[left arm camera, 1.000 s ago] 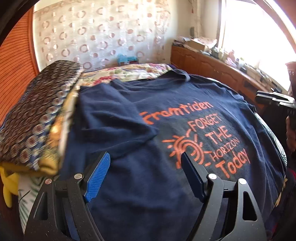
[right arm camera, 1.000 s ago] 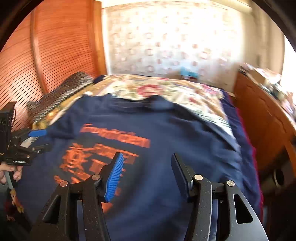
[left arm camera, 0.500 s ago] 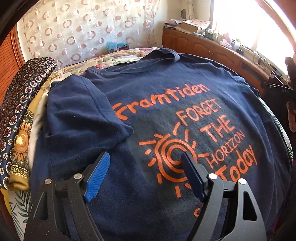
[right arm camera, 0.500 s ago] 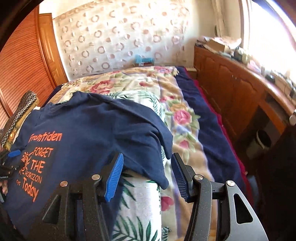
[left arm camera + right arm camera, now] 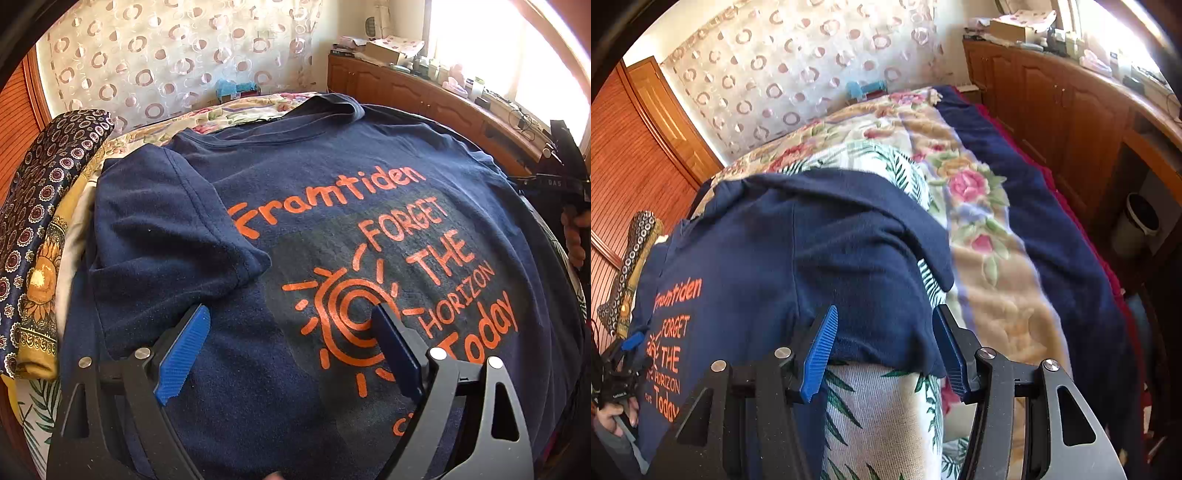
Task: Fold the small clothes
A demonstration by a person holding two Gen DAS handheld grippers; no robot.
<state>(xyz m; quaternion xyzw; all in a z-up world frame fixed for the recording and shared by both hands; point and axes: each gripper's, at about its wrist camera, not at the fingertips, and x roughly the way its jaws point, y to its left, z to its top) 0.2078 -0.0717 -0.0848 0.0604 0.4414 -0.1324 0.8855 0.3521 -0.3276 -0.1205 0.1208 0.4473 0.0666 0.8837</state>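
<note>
In the left wrist view, a navy T-shirt (image 5: 332,206) lies face up on the bed, spread wide. Orange print reads "Framtiden FORGET THE HORIZON Today" beside a sun drawing (image 5: 351,317). Its left sleeve (image 5: 166,229) is folded inward over the chest, the hem ending just short of the lettering. The collar (image 5: 332,101) points toward the circle-patterned curtain (image 5: 166,62). The left gripper (image 5: 291,350) hovers over the lower shirt with its blue pads spread wide, holding nothing. Just beside the shirt's left edge sits a stack of folded patterned fabric (image 5: 40,206), crowding that side. At the far right edge, the right gripper (image 5: 565,177) shows only partly, so its opening cannot be judged here.

In the right wrist view, the T-shirt (image 5: 812,258) covers the left half of the frame, and its right sleeve (image 5: 908,280) lies flat, spread out over the leaf-print sheet (image 5: 879,406). The right gripper (image 5: 886,347) has its pads apart, framing the sleeve's lower hem without pinching it. Right of the sleeve, the floral blanket (image 5: 979,229) and a navy border (image 5: 1052,229) leave bare bed up to the wooden cabinets (image 5: 1052,96). The left gripper (image 5: 624,354) shows at the far left, over the printed area.
</note>
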